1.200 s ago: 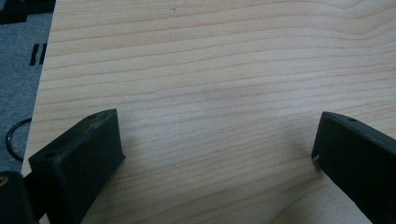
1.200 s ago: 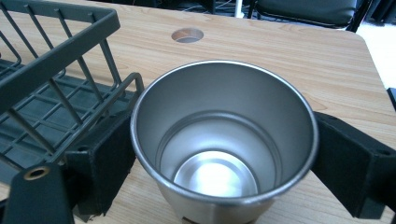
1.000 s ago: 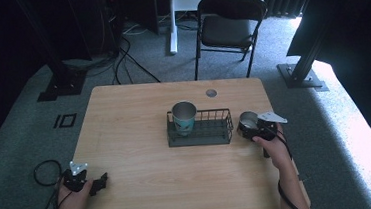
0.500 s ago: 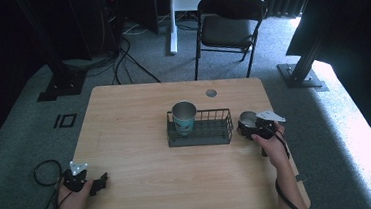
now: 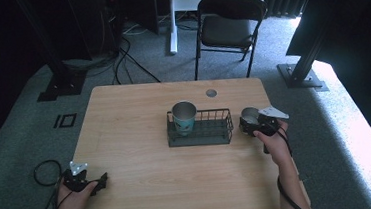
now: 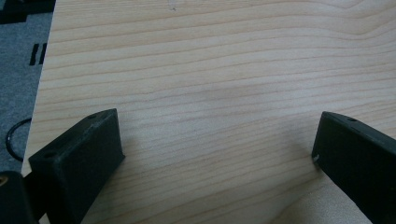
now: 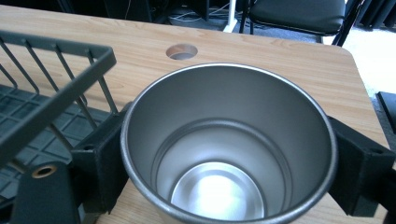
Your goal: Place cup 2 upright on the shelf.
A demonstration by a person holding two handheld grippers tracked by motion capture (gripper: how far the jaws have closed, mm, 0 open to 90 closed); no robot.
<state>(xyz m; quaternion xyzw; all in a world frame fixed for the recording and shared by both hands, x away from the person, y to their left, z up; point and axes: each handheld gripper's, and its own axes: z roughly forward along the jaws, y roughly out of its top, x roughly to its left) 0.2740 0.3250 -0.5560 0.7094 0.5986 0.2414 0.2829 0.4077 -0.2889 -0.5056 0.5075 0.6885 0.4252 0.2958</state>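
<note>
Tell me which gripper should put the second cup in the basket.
Right. The right gripper is clamped on the steel cup just beside the basket, where another cup stands. The left gripper sits open at the table's near left corner, far away.

Left tongs (image 5: 100, 180) agape and low; right tongs (image 5: 244, 125) clamped, upright.

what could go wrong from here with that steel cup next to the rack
1. The right hand-held gripper clasps the steel cup by its smooth, rounded wall, so the cup might slip or tilt if lifted.
2. The cup sits close beside the wire rack; swinging it sideways could catch the rack's rim.
3. A second cup already stands in the rack, so a careless placement could knock it.
</note>
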